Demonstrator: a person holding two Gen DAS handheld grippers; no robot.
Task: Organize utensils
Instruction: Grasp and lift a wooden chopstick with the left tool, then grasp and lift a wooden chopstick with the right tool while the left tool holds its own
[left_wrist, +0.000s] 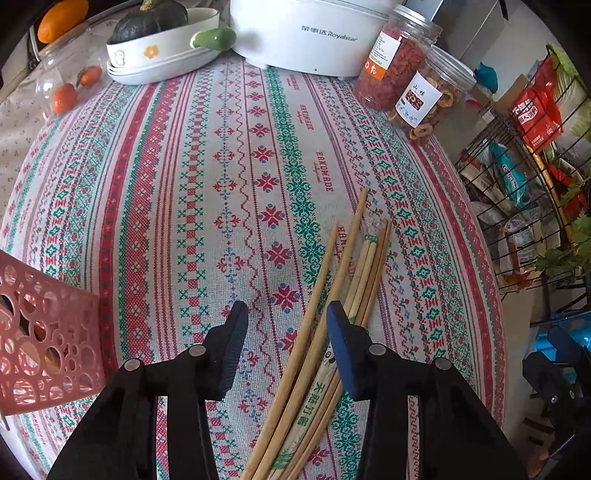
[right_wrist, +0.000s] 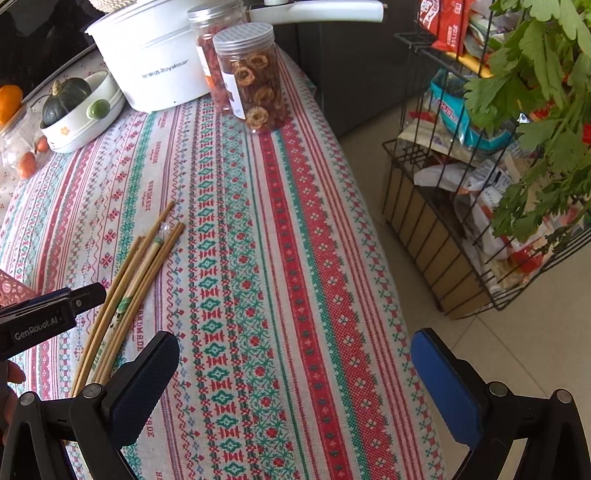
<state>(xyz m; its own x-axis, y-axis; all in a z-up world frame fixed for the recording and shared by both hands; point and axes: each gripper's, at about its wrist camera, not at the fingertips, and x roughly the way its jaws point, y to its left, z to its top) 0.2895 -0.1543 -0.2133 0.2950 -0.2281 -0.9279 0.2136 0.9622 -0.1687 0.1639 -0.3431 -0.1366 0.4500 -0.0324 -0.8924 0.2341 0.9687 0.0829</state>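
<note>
Several bamboo chopsticks lie in a loose bunch on the patterned tablecloth, one pair in a printed wrapper. My left gripper is open and hovers low over them, with some sticks passing between its fingers and under the right finger. A pink perforated basket stands at the left. In the right wrist view the chopsticks lie to the left of my right gripper, which is wide open and empty over the table's right edge. The left gripper's body shows there above the sticks.
At the back stand a white Royalstar cooker, two jars of dried fruit and a white pot holding a dark squash. A wire rack of snack packets and a leafy plant stand on the floor beyond the table's right edge.
</note>
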